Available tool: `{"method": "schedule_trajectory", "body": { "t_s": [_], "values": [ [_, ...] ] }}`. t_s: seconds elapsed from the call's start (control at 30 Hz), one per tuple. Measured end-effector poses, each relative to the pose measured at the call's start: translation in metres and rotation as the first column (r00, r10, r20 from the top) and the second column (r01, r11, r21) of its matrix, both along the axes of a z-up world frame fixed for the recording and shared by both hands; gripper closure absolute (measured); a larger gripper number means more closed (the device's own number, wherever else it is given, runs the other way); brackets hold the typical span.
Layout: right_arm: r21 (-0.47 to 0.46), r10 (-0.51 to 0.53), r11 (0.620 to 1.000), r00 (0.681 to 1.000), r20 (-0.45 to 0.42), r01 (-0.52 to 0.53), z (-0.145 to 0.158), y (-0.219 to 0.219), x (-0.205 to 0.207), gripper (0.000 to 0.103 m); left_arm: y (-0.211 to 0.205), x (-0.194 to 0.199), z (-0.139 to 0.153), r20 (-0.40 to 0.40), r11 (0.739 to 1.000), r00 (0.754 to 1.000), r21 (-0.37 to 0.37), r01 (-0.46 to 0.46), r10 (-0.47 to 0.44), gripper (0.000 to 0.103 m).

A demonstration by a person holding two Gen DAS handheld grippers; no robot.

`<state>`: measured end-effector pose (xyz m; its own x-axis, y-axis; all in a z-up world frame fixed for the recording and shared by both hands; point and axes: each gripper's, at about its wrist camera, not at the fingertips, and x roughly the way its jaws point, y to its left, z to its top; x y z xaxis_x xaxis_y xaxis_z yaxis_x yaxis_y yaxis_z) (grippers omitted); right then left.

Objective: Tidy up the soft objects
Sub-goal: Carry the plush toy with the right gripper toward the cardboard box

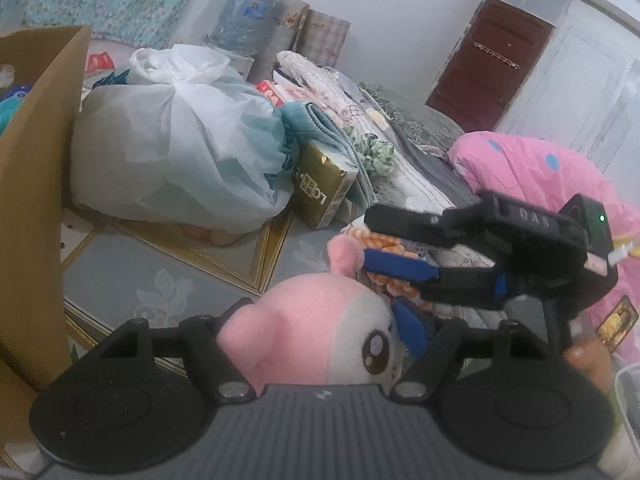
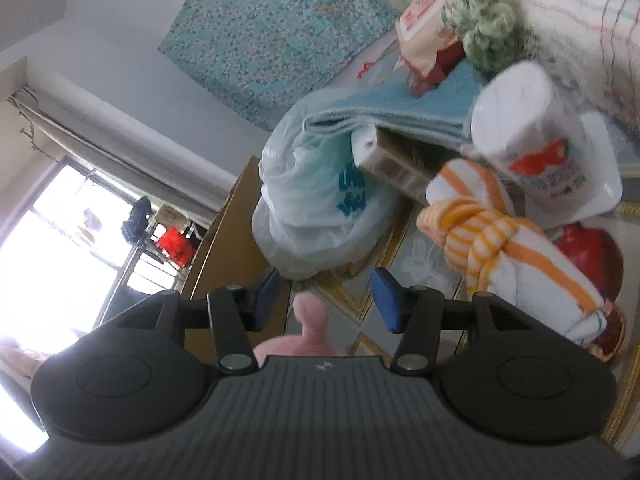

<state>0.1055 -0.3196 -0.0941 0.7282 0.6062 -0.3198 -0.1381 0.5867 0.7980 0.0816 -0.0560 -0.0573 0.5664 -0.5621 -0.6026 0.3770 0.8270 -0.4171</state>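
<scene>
The pink plush toy served as the landmark in the left wrist view. Far to its left stood a cardboard box, its brown wall rising at the frame's edge. Behind the toy and to its left lay a tied white plastic bag, and just right of that bag a gold carton leaned under a folded blue towel. The toy itself sat between the fingers of the left gripper, whose jaws were clenched on its body, one blue pad pressed against the white face beside the eye. Right of the toy, the right gripper reached in from the side; its blue pads stood apart on either side of the toy's pink ear, released and not pressing it. Farther right, behind that gripper, a pink quilt with blue spots was heaped.

In the right wrist view the toy's ear showed low between the spread pads. Above it sat the plastic bag; to its right lay a knotted orange-striped towel, and beyond that a wrapped roll of white tissue stood.
</scene>
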Motion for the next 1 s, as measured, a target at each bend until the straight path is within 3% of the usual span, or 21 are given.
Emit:
{"method": "schedule_trajectory", "body": {
  "t_s": [0.37, 0.5, 0.63, 0.7, 0.77, 0.83, 1.0],
  "values": [
    [0.021, 0.077, 0.997, 0.992, -0.102, -0.075, -0.021, 0.023, 0.012, 0.05, 0.002, 0.001, 0.003, -0.03, 0.999, 1.0, 0.036, 0.01, -0.009, 0.016],
    [0.052, 0.088, 0.995, 0.99, -0.109, -0.083, -0.024, 0.025, 0.013, 0.05, 0.005, -0.001, 0.002, -0.048, 0.999, 0.999, 0.03, 0.017, -0.016, 0.014],
    [0.067, 0.089, 0.994, 0.989, -0.114, -0.081, -0.026, 0.029, 0.014, 0.049, 0.0, -0.007, -0.001, -0.021, 0.997, 0.999, 0.074, 0.032, -0.031, 0.016],
    [0.079, 0.086, 0.994, 0.99, -0.112, -0.077, -0.026, 0.029, 0.014, 0.054, -0.001, -0.01, 0.001, -0.009, 0.996, 1.0, 0.079, 0.027, -0.027, 0.019],
    [0.099, 0.092, 0.992, 0.991, -0.097, -0.083, -0.024, 0.029, 0.012, 0.069, -0.002, -0.011, 0.003, -0.002, 0.996, 1.0, 0.082, 0.029, -0.029, 0.02],
    [0.095, 0.095, 0.992, 0.993, -0.075, -0.087, -0.017, 0.031, 0.009, 0.077, -0.003, -0.014, 0.006, 0.007, 0.996, 0.999, 0.082, 0.03, -0.031, 0.021],
    [0.069, 0.1, 0.993, 0.995, 0.007, -0.1, 0.016, 0.034, -0.005, 0.078, -0.001, -0.029, 0.033, 0.081, 0.998, 0.996, 0.059, 0.024, -0.028, 0.021]
  ]
}}
